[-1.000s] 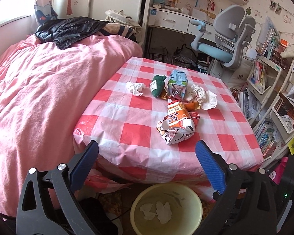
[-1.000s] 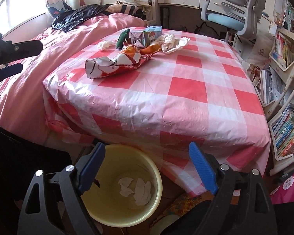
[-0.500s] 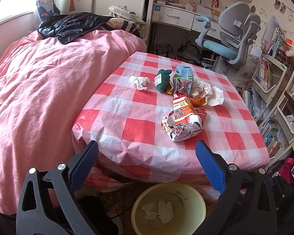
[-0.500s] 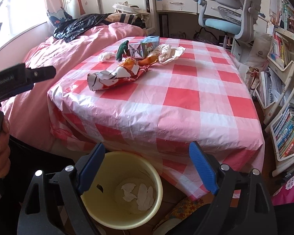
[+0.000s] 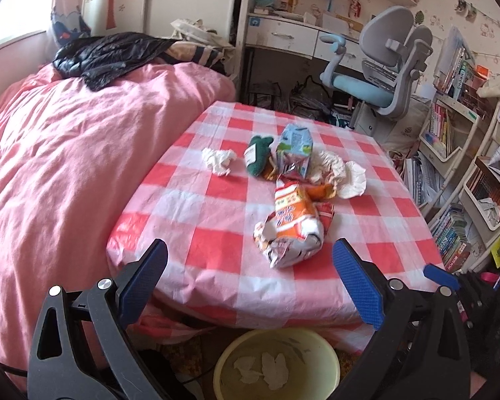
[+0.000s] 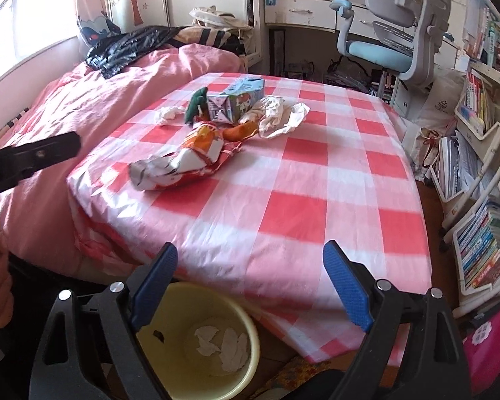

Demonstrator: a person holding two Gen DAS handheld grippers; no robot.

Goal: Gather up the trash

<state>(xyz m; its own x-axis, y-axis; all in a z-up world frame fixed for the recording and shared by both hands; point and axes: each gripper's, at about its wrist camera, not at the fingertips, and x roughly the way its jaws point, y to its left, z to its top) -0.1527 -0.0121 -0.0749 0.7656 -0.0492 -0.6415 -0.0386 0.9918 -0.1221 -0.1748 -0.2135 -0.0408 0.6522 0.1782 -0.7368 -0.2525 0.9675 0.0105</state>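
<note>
A bed point(image 5: 83, 153) with a pink cover fills the left side, and it touches the desk point(image 5: 216, 243), which carries a red-and-white checked cloth. A yellow bin point(image 5: 276, 363) stands on the floor below the near desk edge, placed so that trash can drop straight into it; white scraps lie inside. The trash sits in a cluster on the far half of the desk: an orange snack bag point(image 5: 291, 230) lies nearest, beyond it a carton point(image 5: 295, 155), crumpled white paper point(image 5: 341, 175), a green wrapper point(image 5: 257, 160) and a tissue point(image 5: 218, 160). The left tongs point(image 5: 246, 286) and right tongs point(image 6: 250, 286) both stand wide apart and empty, short of the cluster.
</note>
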